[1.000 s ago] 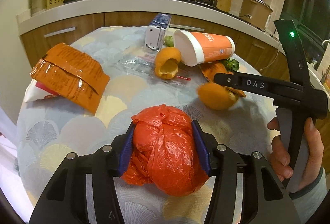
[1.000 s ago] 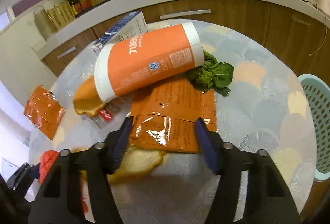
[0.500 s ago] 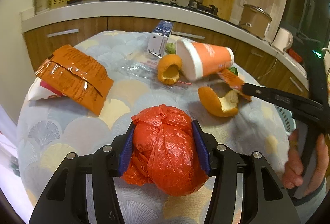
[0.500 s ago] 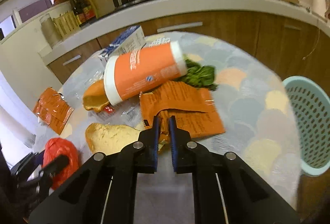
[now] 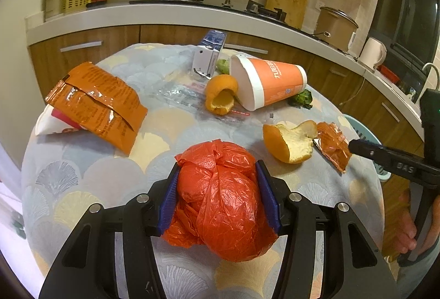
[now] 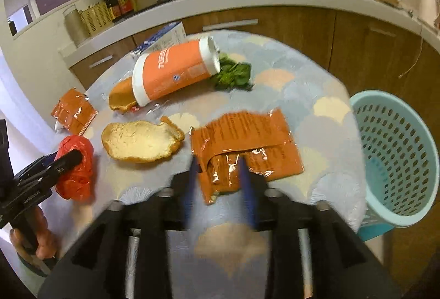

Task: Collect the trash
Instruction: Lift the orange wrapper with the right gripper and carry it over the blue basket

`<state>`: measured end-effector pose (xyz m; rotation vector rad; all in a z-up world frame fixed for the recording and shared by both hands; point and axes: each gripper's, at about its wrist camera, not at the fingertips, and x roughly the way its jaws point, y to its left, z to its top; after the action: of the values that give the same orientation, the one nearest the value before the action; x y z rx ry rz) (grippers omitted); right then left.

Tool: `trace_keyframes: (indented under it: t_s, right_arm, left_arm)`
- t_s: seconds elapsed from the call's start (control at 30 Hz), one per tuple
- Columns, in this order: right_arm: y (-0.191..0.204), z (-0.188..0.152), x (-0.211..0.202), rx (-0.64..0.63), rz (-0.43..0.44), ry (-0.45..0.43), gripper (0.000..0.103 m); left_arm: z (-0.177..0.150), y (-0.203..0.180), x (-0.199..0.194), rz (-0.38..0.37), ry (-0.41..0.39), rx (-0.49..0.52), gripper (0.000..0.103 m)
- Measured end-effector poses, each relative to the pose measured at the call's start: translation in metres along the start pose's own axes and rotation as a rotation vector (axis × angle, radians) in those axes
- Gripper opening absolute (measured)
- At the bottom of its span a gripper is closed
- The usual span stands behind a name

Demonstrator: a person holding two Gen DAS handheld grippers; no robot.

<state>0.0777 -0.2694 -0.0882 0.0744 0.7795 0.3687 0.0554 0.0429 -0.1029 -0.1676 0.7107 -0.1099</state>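
Table (image 6: 316, 95): litter is spread around the tipped cup (image 6: 170, 70). The basket (image 6: 398, 156) stands off the table edge, well right of the cup.

Change, 1.0 s to now: the wrapper (image 6: 247, 139) was tucked against the cup's underside. It now lies clear of the cup, nearer the basket side and just right of the peel (image 6: 140, 140), which is left exposed.

Right gripper (image 6: 218, 161): it closed to a slit 0.5 s ago. The fingers now look further apart, straddling the wrapper's near edge (heavy motion blur). Cannot tell whether they pinch it. In the left view the wrapper sits crumpled at the tip, which suggests it is held.

Left gripper (image 5: 217, 169): unchanged across all three samples. The jaws are clamped at medium width on the red bag (image 5: 222, 197), at the table's near side, well short of the cup.

Judgement: the wrapper is freed and its transfer to the basket looks under way. The bag is held but not yet binned.
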Motion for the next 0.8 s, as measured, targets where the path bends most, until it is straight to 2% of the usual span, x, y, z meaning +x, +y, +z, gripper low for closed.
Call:
trace_keyframes:
  t_s: [0.03, 0.13, 0.23, 0.33, 0.43, 0.5, 0.57, 0.63, 0.67, 0.73, 0.8]
  right_arm:
    - [0.0, 0.002, -0.002, -0.003, -0.021, -0.017, 0.073]
    - [0.002, 0.009, 0.012, -0.022, -0.056, 0.015, 0.074]
    - [0.001, 0.013, 0.035, -0.029, -0.101, 0.067, 0.086]
    - [-0.001, 0.012, 0.05, -0.002, -0.044, 0.138, 0.086]
    - [0.008, 0.006, 0.059, -0.064, -0.157, 0.156, 0.085]
    - [0.012, 0.005, 0.056, -0.073, -0.148, 0.14, 0.07]
    - [0.01, 0.007, 0.054, -0.075, -0.164, 0.133, 0.04]
    - [0.005, 0.009, 0.052, -0.046, -0.148, 0.131, 0.033]
    - [0.001, 0.008, 0.05, -0.032, -0.146, 0.123, 0.025]
    - [-0.002, 0.006, 0.044, -0.021, -0.141, 0.104, 0.016]
    - [-0.007, 0.006, 0.034, -0.003, -0.133, 0.071, 0.009]
  left_arm:
    - [0.0, 0.0, 0.0, -0.001, 0.001, 0.0, 0.051]
    - [0.0, 0.001, 0.001, -0.004, 0.006, -0.002, 0.051]
    - [0.001, 0.001, 0.002, -0.008, 0.01, -0.003, 0.051]
    - [0.0, 0.001, 0.004, -0.009, 0.017, -0.003, 0.051]
    - [0.0, 0.0, 0.004, -0.002, 0.016, 0.001, 0.051]
    - [0.001, -0.002, 0.003, 0.008, 0.007, 0.007, 0.051]
    - [0.001, -0.004, 0.0, 0.019, -0.005, 0.012, 0.051]
    - [0.001, -0.006, -0.003, 0.013, -0.019, 0.006, 0.051]
    - [0.002, -0.007, -0.006, 0.004, -0.029, 0.0, 0.051]
    - [0.007, -0.013, -0.015, 0.0, -0.05, -0.005, 0.051]
    - [0.016, -0.029, -0.03, -0.018, -0.092, 0.021, 0.051]
